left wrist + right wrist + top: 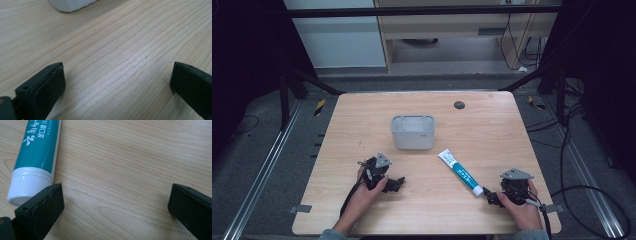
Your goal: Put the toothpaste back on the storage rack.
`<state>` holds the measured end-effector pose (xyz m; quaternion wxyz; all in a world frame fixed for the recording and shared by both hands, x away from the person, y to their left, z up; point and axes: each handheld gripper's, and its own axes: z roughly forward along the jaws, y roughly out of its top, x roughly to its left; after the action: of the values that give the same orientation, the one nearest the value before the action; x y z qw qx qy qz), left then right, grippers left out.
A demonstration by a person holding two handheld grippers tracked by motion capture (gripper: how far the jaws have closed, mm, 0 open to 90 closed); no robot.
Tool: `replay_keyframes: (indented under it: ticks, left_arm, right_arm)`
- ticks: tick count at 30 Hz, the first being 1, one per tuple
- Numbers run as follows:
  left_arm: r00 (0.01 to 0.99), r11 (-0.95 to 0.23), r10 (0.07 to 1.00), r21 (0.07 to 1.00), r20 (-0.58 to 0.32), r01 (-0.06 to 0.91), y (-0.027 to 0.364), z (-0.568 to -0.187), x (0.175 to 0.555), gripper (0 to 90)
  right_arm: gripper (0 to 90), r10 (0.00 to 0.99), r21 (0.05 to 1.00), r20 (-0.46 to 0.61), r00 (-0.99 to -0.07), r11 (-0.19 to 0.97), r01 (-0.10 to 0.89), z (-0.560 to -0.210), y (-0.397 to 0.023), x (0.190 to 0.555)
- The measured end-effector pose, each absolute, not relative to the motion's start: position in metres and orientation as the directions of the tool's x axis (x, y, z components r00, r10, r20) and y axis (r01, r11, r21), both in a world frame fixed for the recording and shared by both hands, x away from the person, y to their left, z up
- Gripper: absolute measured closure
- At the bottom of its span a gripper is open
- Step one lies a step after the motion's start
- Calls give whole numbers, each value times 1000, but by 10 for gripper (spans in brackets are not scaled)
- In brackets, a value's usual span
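Spread black fingers (45, 87) over bare wooden table (120, 57), white container (70, 4) beyond.

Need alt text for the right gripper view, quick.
The open right gripper hovers low over the wooden table, nothing between its black jaws. A teal-and-white toothpaste tube lies just outside one jaw, its white cap nearest the camera.

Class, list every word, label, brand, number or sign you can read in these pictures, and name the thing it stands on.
Toothpaste tube: white Chinese characters on its teal band, cut off by the picture's edge; "全口健" is about all that reads, and uncertainly.
Toothpaste tube, high view: print too small to read.
Grey container: a small dark mark on its front, too small to read.
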<state>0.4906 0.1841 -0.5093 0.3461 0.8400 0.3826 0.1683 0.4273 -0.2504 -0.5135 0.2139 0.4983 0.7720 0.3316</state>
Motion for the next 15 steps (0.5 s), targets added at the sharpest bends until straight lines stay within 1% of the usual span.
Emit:
replay_keyframes:
  ticks: [10,12,15]
  left_arm:
    - [649,-467,761,709,18,528,183,-509,492,0]
    - [649,-468,761,710,20,527,183,-509,492,0]
    - [649,-468,761,710,21,527,183,-509,492,0]
  right_arm:
    - [9,913,725,0,-408,281,629,-513,-250,427]
    - [39,909,727,2,-416,285,624,-513,-250,426]
    - [130,892,733,-1,-453,309,606,-509,-249,423]
